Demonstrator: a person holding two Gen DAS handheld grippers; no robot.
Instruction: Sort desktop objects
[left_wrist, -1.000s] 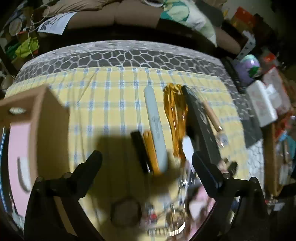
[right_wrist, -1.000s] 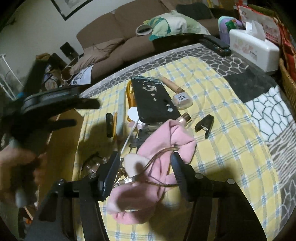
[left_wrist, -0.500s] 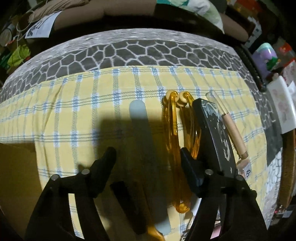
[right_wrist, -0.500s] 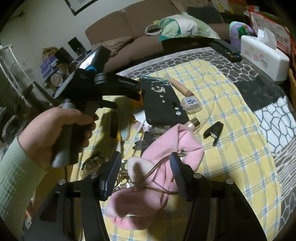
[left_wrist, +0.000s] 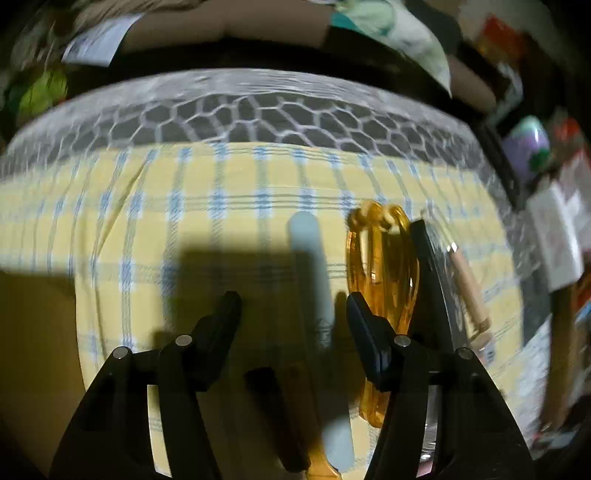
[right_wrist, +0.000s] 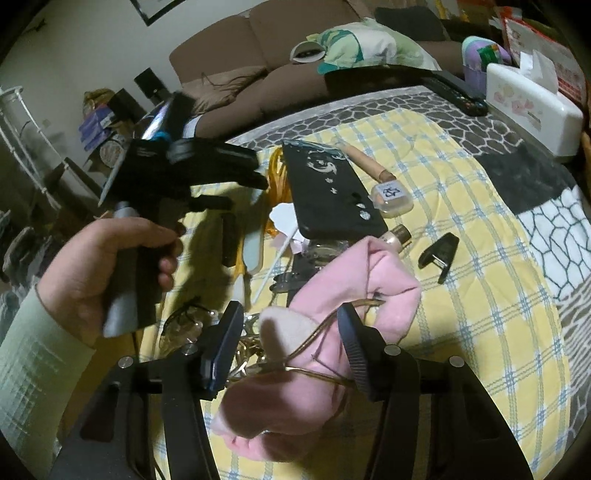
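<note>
My left gripper (left_wrist: 293, 304) spread, holding nothing, above pale blue nail file (left_wrist: 314, 280) on yellow checked cloth (left_wrist: 221, 192); amber hair clips (left_wrist: 384, 266) just right. Right gripper (right_wrist: 290, 332) spread, straddling pink cloth (right_wrist: 369, 280), not clamped

A brown sofa (right_wrist: 258, 70) runs along the far side of the room, against a pale wall (right_wrist: 74, 40) where the corner of a dark picture frame (right_wrist: 155, 9) shows at the top. A patterned pillow (right_wrist: 365, 46) lies on the sofa's right half. In front of the sofa stands a table draped in a grey cloth (right_wrist: 354, 110) with a white honeycomb print; a yellow cloth (right_wrist: 480, 295) with blue checks is spread over it. A white wire rack (right_wrist: 14, 129) stands at the left, with cluttered boxes near it. The light is dim and warm, and hard shadows fall on the yellow cloth's left part.
</note>
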